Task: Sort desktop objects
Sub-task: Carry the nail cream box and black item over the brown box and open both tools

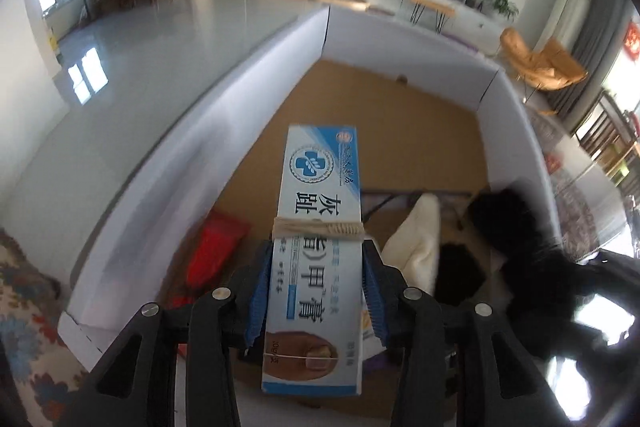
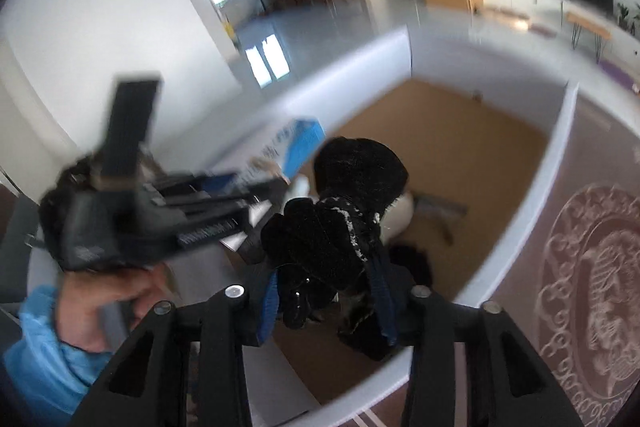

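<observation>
My left gripper [image 1: 318,259] is shut on a long blue-and-white ointment box [image 1: 320,195] bound with a rubber band. It holds the box above the brown floor of a white-walled bin [image 1: 192,131]. My right gripper [image 2: 326,267] is shut on a black fuzzy fabric item [image 2: 344,195] and holds it over the same bin [image 2: 556,147]. The black item also shows at the right of the left wrist view [image 1: 520,227]. The box and the left gripper show blurred at the left of the right wrist view [image 2: 296,139].
In the bin lie a red object [image 1: 216,247], a cream-white soft item [image 1: 416,247] and another black item [image 1: 460,275]. The far half of the bin floor is bare brown board. A patterned rug [image 2: 600,267] lies to the right of the bin.
</observation>
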Tool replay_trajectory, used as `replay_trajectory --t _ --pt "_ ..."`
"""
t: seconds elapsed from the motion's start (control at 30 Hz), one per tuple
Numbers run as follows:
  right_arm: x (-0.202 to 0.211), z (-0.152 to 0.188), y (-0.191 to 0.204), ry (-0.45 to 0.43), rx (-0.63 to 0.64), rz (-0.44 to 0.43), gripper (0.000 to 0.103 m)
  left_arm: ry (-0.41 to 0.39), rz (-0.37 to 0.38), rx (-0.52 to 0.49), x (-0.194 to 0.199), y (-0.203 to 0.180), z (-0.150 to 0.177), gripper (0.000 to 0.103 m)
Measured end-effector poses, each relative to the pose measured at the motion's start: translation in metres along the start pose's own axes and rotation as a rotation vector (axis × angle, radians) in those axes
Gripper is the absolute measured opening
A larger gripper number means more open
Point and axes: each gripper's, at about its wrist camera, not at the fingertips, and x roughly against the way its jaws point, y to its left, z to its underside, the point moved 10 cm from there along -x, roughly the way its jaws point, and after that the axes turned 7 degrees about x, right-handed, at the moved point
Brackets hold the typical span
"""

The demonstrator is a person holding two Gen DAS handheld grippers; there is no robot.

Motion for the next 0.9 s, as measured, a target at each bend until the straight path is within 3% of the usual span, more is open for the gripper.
replay_trajectory --t 0.07,0.1,0.13,0.2,0.33,0.5,0.6,0.77,0.9 --pt "-0.004 0.003 -0.004 0.006 -0.036 -0.011 0.070 -0.007 0.012 -0.003 0.000 -0.001 0.004 0.072" --pt "-0.002 0.002 -0.008 -0.008 -0.051 -0.015 0.074 -0.026 0.009 -0.005 0.004 -0.003 0.006 0.091" --pt "0.004 0.000 -0.013 -0.027 -0.066 -0.003 0.080 -0.049 0.003 -0.010 0.007 -0.002 0.006 0.096" --pt "0.015 -0.006 -0.019 -0.057 -0.079 0.032 0.089 -0.106 -0.022 -0.038 0.018 -0.007 0.004 0.096" --pt "0.032 -0.011 -0.038 -0.063 -0.060 0.143 0.099 -0.168 -0.146 -0.054 0.034 -0.014 -0.007 0.100" --pt "0.044 -0.009 -0.054 -0.053 -0.026 0.226 0.100 -0.148 -0.336 -0.038 0.042 -0.017 -0.004 0.100" --pt "0.045 -0.005 -0.056 -0.049 -0.024 0.236 0.100 -0.145 -0.465 -0.105 0.043 -0.021 0.004 0.100" --pt "0.043 0.003 -0.055 -0.035 -0.004 0.250 0.100 -0.128 -0.301 0.000 0.050 -0.028 0.017 0.100" --pt "0.046 0.007 -0.053 -0.027 0.004 0.247 0.100 -0.170 -0.295 0.070 0.060 -0.022 0.013 0.100"
